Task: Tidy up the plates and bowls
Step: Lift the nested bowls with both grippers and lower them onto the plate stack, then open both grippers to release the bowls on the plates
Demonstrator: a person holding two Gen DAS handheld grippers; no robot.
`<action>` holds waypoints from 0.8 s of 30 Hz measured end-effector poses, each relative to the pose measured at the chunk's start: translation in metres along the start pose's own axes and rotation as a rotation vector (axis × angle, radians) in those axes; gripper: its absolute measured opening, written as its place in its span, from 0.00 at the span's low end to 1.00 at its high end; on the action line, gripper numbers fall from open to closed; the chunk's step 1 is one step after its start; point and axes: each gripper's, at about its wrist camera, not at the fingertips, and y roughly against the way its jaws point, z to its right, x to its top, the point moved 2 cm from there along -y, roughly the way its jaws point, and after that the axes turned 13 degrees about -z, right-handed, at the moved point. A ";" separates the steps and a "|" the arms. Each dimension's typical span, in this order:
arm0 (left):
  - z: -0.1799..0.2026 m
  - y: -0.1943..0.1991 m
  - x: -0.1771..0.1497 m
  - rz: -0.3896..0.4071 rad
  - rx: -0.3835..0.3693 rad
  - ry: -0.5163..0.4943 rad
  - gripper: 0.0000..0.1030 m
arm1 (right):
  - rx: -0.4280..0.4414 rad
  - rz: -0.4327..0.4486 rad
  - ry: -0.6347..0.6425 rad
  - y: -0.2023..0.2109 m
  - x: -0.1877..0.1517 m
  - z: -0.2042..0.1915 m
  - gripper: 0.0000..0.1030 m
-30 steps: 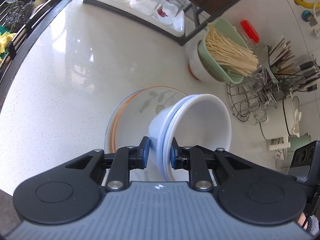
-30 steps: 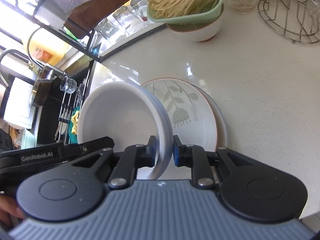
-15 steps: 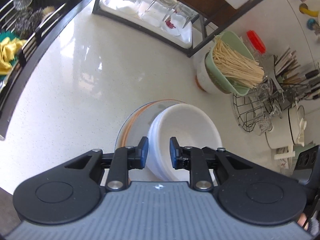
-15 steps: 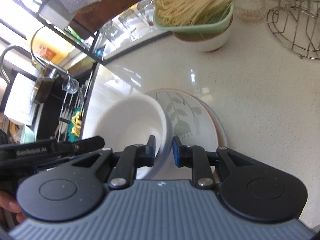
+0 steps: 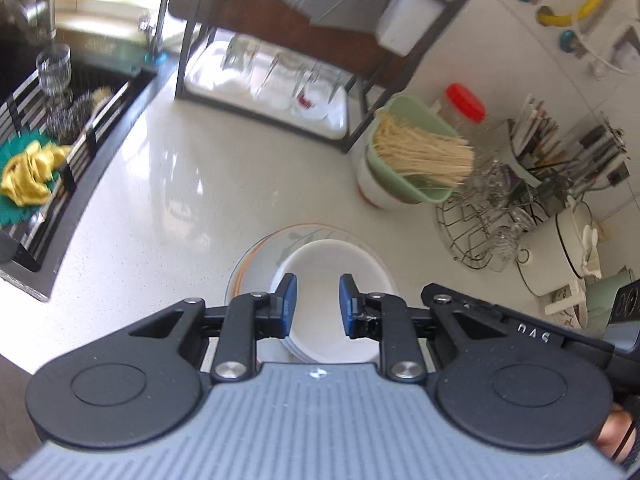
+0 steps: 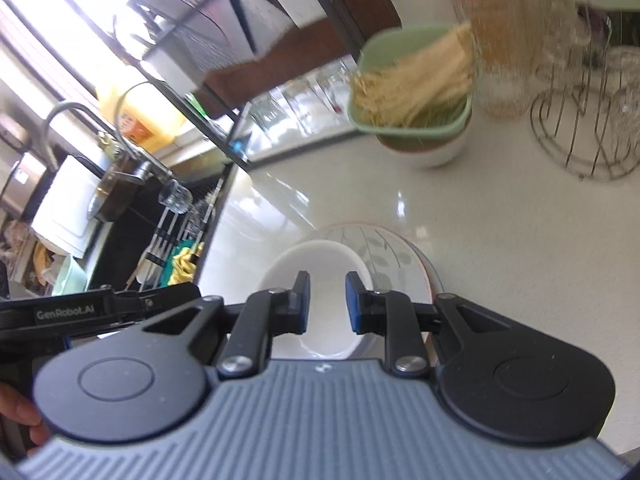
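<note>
1. The stack of white ceramic bowls sits nested and upright on the leaf-patterned plates with an orange rim, near the front edge of the speckled white stone countertop. Judged from this, the stacking step looks done.
2. The left gripper hangs above the bowls with its blue-padded jaws a little apart and nothing between them; the bowl seen through the gap lies well below.
3. The right gripper is in the same condition: a narrow gap, pads bare, no rim pinched, the bowl stack beneath it and the plates showing to the right.
4. One more white bowl stands farther back on the right, under a green plastic basket of pale noodles; whether it belongs to the job I cannot tell.
5. What may remain: moving the whole pile somewhere, perhaps to the black metal dish rack at the far side. No other loose plates show.
</note>
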 end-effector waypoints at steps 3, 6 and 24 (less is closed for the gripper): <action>0.012 0.020 -0.008 0.042 0.055 -0.026 0.24 | 0.012 0.042 0.030 0.024 -0.005 -0.004 0.22; 0.022 0.040 -0.020 0.086 0.045 -0.018 0.24 | 0.012 0.088 0.066 0.048 -0.013 -0.006 0.22; 0.077 0.137 -0.184 0.255 0.134 -0.041 0.25 | 0.016 0.266 0.176 0.156 -0.122 -0.014 0.22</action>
